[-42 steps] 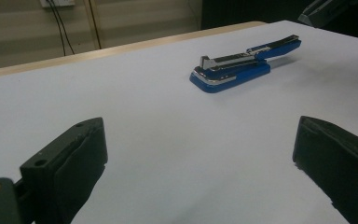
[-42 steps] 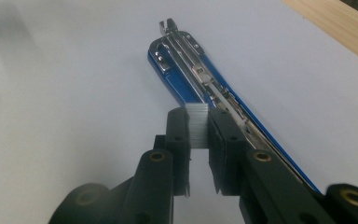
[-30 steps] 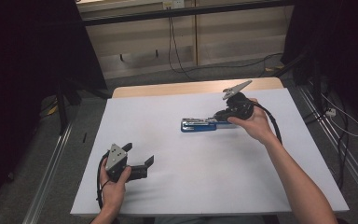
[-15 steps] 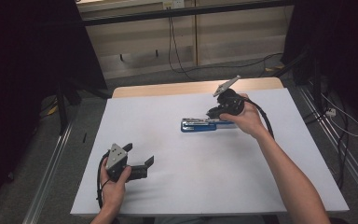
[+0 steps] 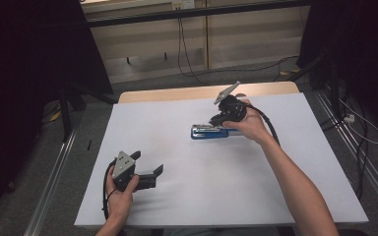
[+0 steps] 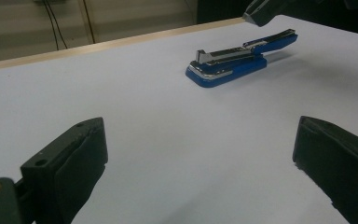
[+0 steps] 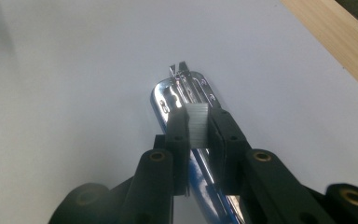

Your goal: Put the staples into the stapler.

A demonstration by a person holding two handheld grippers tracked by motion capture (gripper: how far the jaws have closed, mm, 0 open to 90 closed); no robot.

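A blue and chrome stapler [image 5: 208, 131] lies on the white table sheet [image 5: 202, 187], its top raised so the staple channel shows [image 7: 182, 88]. My right gripper [image 5: 220, 119] hovers over the stapler's right end, tilted down. It is shut on a small silver strip of staples [image 7: 198, 125], held just above the channel. My left gripper [image 5: 151, 173] rests near the front left of the sheet, open, with nothing between its fingers [image 6: 72, 161]. From there the stapler [image 6: 240, 58] lies ahead, and the right gripper's tip [image 6: 261, 9] is above its far end.
The wooden table edge [image 5: 177, 93] runs along the far side of the sheet. Metal rails [image 5: 49, 196] flank the table on the floor. Cables [image 5: 354, 123] lie on the carpet at the right. Dark curtains stand at both sides.
My right gripper has slid leftward along the stapler, keeping the staple strip in its jaws. The left gripper and the stapler have stayed put.
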